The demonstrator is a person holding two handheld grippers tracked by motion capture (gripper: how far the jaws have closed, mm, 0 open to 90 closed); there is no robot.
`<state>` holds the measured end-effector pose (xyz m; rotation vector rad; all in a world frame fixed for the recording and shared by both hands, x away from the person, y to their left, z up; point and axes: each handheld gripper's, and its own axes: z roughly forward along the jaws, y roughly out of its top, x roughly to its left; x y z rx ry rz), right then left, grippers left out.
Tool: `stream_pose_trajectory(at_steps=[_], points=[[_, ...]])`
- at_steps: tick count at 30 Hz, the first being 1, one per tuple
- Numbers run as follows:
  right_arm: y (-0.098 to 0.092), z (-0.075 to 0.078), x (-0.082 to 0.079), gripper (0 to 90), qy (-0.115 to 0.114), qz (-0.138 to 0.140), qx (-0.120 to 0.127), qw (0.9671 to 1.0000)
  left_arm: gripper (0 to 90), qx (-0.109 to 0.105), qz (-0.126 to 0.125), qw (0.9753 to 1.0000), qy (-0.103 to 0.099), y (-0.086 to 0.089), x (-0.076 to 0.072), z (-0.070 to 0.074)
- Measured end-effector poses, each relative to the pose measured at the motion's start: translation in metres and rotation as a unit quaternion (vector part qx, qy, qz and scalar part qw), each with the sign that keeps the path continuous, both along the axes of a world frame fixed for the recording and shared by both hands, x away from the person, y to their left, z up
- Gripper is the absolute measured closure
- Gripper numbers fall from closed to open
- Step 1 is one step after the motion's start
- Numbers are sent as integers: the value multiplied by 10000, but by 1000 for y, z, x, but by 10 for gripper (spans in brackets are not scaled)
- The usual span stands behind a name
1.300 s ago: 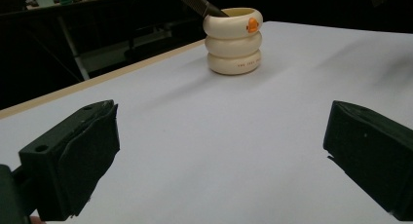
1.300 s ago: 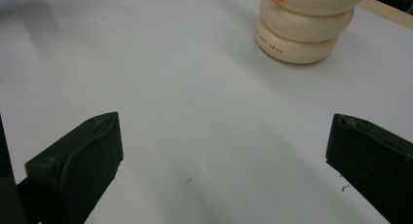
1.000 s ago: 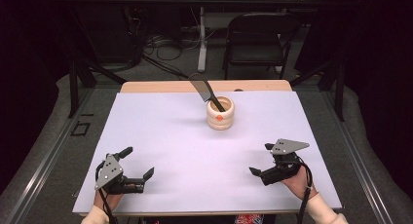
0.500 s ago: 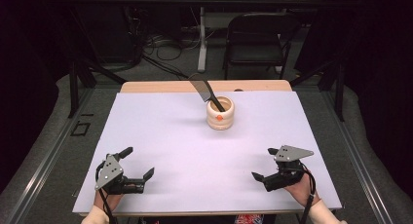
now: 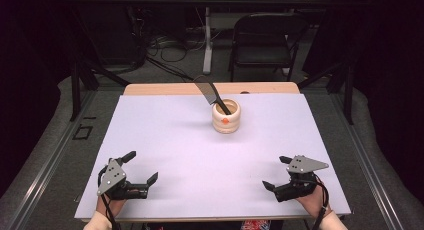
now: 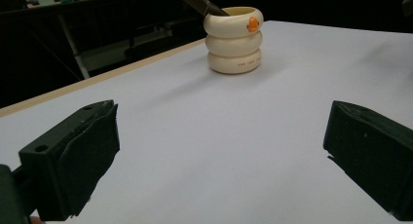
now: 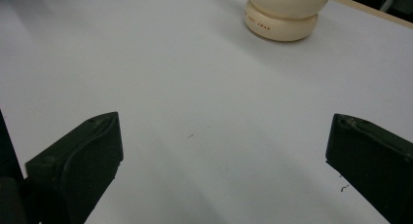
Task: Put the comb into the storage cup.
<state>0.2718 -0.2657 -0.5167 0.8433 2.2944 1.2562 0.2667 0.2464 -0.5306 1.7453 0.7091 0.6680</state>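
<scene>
Near edge of the table (image 5: 190, 155): left gripper (image 5: 141, 170) sits at the near-left corner, jaws spread wide, nothing between them, resting low on the white surface. Right gripper (image 5: 280, 172) at the near-right corner, jaws also wide apart and empty, grey three-cornered plate on top. Both are well apart from each other and from the holder, so this looks like a rest or start pose with nothing in hand. In the left gripper view the camera is aimed straight at the holder, likely lined up for a reach toward it. Farther out, past mid-table and slightly right of centre, stands a cream ribbed holder (image 5: 226, 116), three stacked rings, upright, with an orange mark near its rim facing the person. A dark spatula (image 5: 210, 93) stands in it, handle end down inside, flat blade leaning up and to the far left. The holder keeps the tool upright and easy to pinch by the shaft. Small reddish writing runs around the bottom ring (image 6: 243, 65), too small to read. Beyond the table: a folding chair (image 5: 265, 40) and cables on the floor.
</scene>
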Motion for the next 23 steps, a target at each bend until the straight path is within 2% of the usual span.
stream_pose_trajectory(at_steps=[15,23], points=[[-3,-2,-10,0,-183,-46,62,9998,0,17,-2,10000,-3,0,-1,0],[-6,-1,-10,0,-242,-70,158,9996,0,34,-30,9999,105,-2,1,-2]])
